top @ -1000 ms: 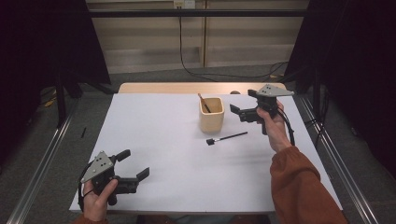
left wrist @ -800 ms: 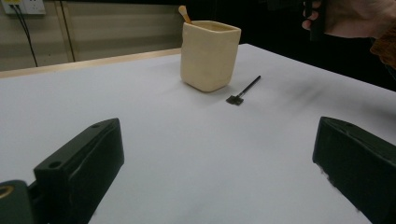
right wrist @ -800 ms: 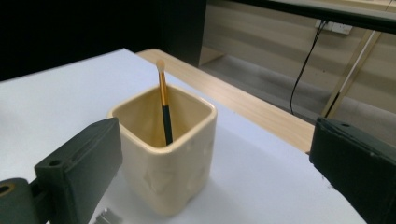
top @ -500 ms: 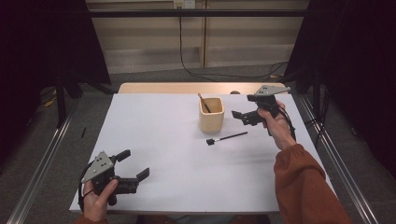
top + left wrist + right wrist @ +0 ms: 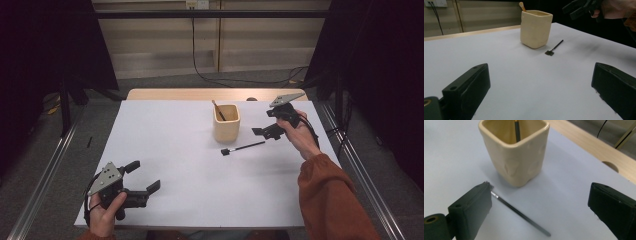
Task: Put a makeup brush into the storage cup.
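Over the last second my right hand-held gripper (image 5: pixel 269 131) has dropped from level with the cream cup (image 5: pixel 226 122) to just above the thin black brush (image 5: pixel 243 147) lying on the white bench (image 5: pixel 175 145). Its jaws are spread wide and hold nothing. I judge this as the approach to pick the brush up, likely to drop it into the cup, where a wooden-handled tool (image 5: pixel 218 110) already stands.

In the right gripper view the brush (image 5: pixel 520 213) lies between the jaws, its bristle end just beside the left one, and the cup (image 5: pixel 515 150) stands close behind. Closing here needs care, since the cup wall is near the brush head.

My left hand-held gripper (image 5: pixel 132 186) has not moved: it rests at the near left corner, jaws spread and empty, well apart from everything. The bench between the two grippers is bare, so there is open room. The right gripper works near the bench's far right edge.
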`<state>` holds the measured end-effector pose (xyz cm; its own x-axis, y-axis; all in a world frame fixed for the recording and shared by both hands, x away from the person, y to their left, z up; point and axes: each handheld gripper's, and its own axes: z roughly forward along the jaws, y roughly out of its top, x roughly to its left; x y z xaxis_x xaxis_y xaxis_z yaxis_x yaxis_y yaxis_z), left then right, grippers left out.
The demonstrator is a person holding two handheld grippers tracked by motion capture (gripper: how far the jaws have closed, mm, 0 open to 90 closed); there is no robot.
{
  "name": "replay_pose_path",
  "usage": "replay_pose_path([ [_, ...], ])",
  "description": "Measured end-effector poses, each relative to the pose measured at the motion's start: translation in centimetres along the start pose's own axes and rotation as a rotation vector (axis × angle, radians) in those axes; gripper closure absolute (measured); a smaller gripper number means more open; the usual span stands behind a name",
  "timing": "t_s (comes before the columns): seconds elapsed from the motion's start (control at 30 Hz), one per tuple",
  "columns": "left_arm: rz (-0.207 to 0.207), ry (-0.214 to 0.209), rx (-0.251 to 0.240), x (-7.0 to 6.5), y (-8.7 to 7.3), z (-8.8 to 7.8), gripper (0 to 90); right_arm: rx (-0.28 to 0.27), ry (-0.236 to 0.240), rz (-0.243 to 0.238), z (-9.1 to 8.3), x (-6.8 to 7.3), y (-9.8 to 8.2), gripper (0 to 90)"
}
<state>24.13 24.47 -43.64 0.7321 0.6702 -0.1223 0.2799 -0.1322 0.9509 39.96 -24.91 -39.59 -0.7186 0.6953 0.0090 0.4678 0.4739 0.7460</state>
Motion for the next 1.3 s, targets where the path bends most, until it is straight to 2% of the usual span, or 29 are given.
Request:
replay_pose_path([
  [0.13, 0.001, -0.003, -0.001, 0.0, 0.0, 0.0, 1.9, 0.077, 0.040, -0.002, 0.3, -0.1, 0.0, 5.0],
  [0.23, 0.002, -0.004, 0.000, 0.0, 0.0, 0.0, 1.9, 0.157, 0.081, -0.013, 0.6, -0.1, -0.1, 5.8],
  [0.5, 0.003, -0.003, 0.002, 0.0, 0.0, 0.0, 2.0, 0.305, 0.107, -0.032, 1.7, 0.2, -0.7, 6.7],
  [0.73, 0.004, -0.006, 0.002, 0.0, 0.0, 0.0, 1.9, 0.371, 0.134, -0.024, 2.2, 0.1, -1.0, 7.2],
  [0.9, 0.005, -0.004, 0.003, 0.0, 0.0, 0.0, 1.9, 0.389, 0.139, -0.028, 2.3, -0.1, -1.0, 7.1],
  [1.07, 0.007, -0.007, 0.006, 0.1, 0.0, 0.1, 2.0, 0.392, 0.150, -0.085, 2.2, -0.1, 0.0, 6.9],
  [1.27, 0.005, -0.008, 0.003, 0.0, 0.0, 0.0, 1.9, 0.445, 0.170, -0.152, 2.7, 0.5, 1.1, 8.3],
  [1.3, 0.005, -0.010, 0.003, 0.0, 0.0, 0.0, 2.0, 0.454, 0.162, -0.167, 2.9, 0.6, 1.2, 9.8],
])
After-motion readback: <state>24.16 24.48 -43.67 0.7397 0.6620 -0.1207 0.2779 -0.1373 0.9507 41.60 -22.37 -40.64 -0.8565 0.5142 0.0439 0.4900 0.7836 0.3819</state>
